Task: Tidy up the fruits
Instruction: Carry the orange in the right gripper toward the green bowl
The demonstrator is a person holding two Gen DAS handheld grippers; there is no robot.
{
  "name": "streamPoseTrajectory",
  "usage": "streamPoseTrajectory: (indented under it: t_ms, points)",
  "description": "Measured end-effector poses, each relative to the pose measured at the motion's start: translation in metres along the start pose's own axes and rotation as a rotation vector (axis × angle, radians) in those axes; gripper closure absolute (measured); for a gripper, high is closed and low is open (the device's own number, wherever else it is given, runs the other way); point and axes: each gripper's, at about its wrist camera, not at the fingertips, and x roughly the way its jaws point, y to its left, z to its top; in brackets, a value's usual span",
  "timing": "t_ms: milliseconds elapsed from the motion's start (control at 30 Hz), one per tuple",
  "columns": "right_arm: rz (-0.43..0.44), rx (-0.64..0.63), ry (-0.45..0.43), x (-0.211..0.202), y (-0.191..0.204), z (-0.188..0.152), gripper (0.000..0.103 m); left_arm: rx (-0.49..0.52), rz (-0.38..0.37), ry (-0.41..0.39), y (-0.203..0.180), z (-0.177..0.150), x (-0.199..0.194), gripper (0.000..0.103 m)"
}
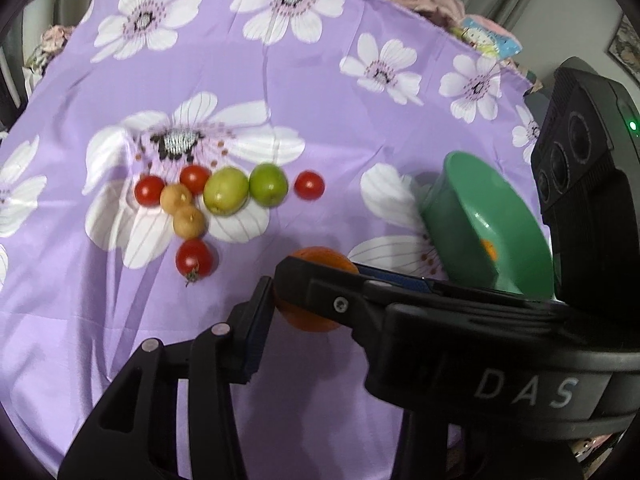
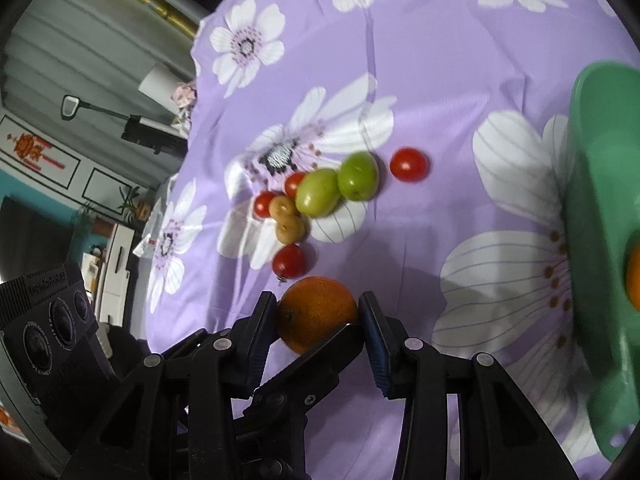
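From the left wrist, the left gripper (image 1: pixel 308 300) seems to pinch the round, bumpy orange (image 1: pixel 316 320), though a black finger hides much of it; a smooth green bowl (image 1: pixel 460 200) tips beside its right finger.

From the right wrist, the right gripper (image 2: pixel 318 320) is clamped on that orange (image 2: pixel 316 312); shiny tomatoes (image 2: pixel 289 261) lie just ahead on the purple flowered cloth (image 2: pixel 440 80).

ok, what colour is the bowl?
Green bowl, with something orange inside; the left wrist view shows it best.
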Motion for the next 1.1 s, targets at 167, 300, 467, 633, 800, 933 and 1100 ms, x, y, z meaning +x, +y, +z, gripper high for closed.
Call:
streamPoseTrajectory:
  t_ms: [167,300,467,633,800,933,1100]
  points:
    - [0.002,-0.033,-0.048,-0.014,0.01,-0.001,0.059,0.023,-0.003,-0.057,-0.007,0.002,-0.013,0.06]
    - [0.004,-0.059,-0.085,-0.025,0.017,-0.002,0.059,0.039,-0.002,-0.098,-0.014,0.002,-0.025,0.06]
    - [-0.001,-0.083,-0.12,-0.034,0.025,-0.003,0.059,0.054,-0.009,-0.134,-0.02,0.001,-0.036,0.06]
    - [-0.001,-0.099,-0.147,-0.044,0.028,-0.006,0.059,0.065,-0.007,-0.164,-0.026,0.0,-0.045,0.06]
    - [0.003,-0.122,-0.185,-0.058,0.032,-0.01,0.059,0.087,-0.007,-0.202,-0.035,0.0,-0.055,0.06]
    - [0.003,-0.134,-0.214,-0.069,0.034,-0.011,0.059,0.106,-0.011,-0.223,-0.042,0.002,-0.061,0.06]
    - [0.01,-0.128,-0.252,-0.083,0.03,-0.012,0.059,0.137,-0.013,-0.244,-0.057,0.006,-0.064,0.06]
